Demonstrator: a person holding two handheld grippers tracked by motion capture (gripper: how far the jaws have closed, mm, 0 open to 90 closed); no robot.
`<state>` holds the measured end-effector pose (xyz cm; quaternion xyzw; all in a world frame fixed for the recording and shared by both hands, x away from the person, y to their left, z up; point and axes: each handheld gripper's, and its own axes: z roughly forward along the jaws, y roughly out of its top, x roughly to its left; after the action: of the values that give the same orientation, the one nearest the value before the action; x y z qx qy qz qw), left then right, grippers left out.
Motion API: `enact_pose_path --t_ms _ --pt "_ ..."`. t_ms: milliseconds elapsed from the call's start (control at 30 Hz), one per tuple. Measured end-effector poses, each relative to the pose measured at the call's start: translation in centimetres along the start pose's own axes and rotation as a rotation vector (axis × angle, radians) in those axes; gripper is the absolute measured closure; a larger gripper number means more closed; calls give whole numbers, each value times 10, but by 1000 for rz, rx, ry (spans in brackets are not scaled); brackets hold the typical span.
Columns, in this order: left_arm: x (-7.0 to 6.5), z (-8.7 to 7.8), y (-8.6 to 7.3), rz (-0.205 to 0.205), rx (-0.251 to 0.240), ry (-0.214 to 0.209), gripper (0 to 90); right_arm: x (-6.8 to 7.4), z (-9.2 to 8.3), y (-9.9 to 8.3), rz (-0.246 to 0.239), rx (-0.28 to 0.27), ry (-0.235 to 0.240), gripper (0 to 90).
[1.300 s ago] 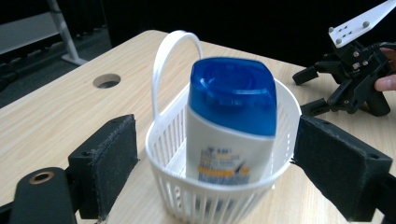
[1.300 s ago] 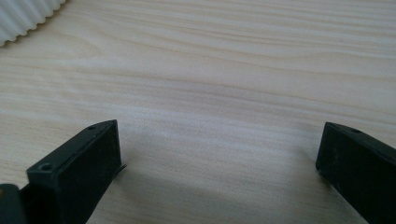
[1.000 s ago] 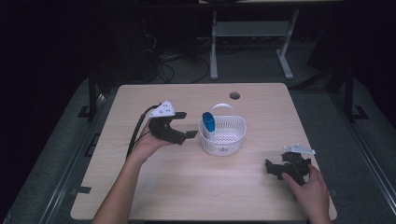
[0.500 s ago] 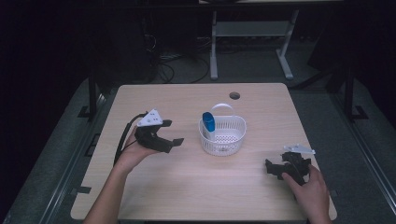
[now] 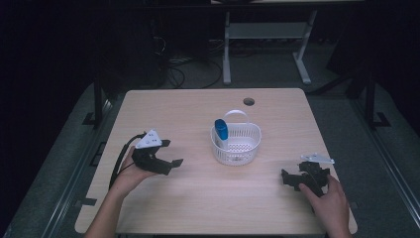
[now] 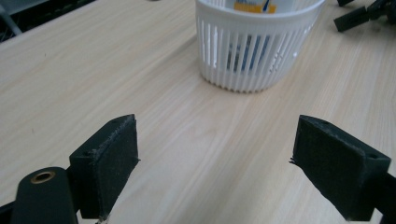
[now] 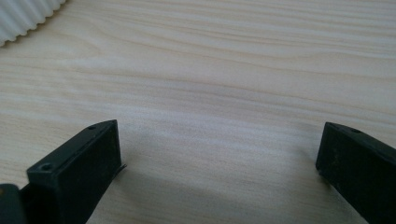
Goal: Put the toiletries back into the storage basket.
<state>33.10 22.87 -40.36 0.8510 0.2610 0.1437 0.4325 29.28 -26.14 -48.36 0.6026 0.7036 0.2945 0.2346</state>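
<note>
High view: a white slatted basket point(image 5: 236, 145) stands near the middle of the pale wooden bench point(image 5: 208, 198), its handle raised at the back. A blue bottle point(image 5: 221, 131) stands upright inside it, against the left part of the wall, its top above the rim. The left claw point(image 5: 169, 157) is held in a hand at the left of the bench, well apart from the basket and pointing toward it; its 2 jaws look spread, with nothing between them. A grey three-cornered plate sits on top and a black cable loops off to the left. The right claw point(image 5: 291, 179) is held low at the bench's right front part, pointing left, also apart from the basket; from here I cannot tell how its jaws stand.

Left gripper view: the left claw point(image 6: 215, 161) has its 2 black jaws wide apart over bare wood. The basket point(image 6: 254, 46) stands ahead, slightly right of centre, and the bottle's blue body and an orange label strip point(image 6: 254, 6) show through the slats and above the rim.

Right gripper view: the right claw point(image 7: 217, 163) is spread wide, holding nothing, close above the bench. A ribbed corner of the basket point(image 7: 25, 16) shows at the upper left.
</note>
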Motion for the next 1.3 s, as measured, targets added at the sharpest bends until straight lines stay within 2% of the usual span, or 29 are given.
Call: enact_pose_path --t_ms 133,333,400,733,867,1300 --pt "-2 -5 -10 7 28 15 140 0 0 0 0 0 0 0" --pt "-4 -12 -24 -3 43 36 140 0 0 0 0 0 0 0" --pt "-4 -16 -32 -4 64 46 140 0 0 0 0 0 0 0" --pt "-6 -26 -57 -17 109 72 139 0 0 0 0 0 0 0" --pt "-6 -30 -66 -13 143 92 139 0 0 0 0 0 0 0" --pt "-5 -36 -93 -61 199 112 139 0 0 0 0 0 0 0"
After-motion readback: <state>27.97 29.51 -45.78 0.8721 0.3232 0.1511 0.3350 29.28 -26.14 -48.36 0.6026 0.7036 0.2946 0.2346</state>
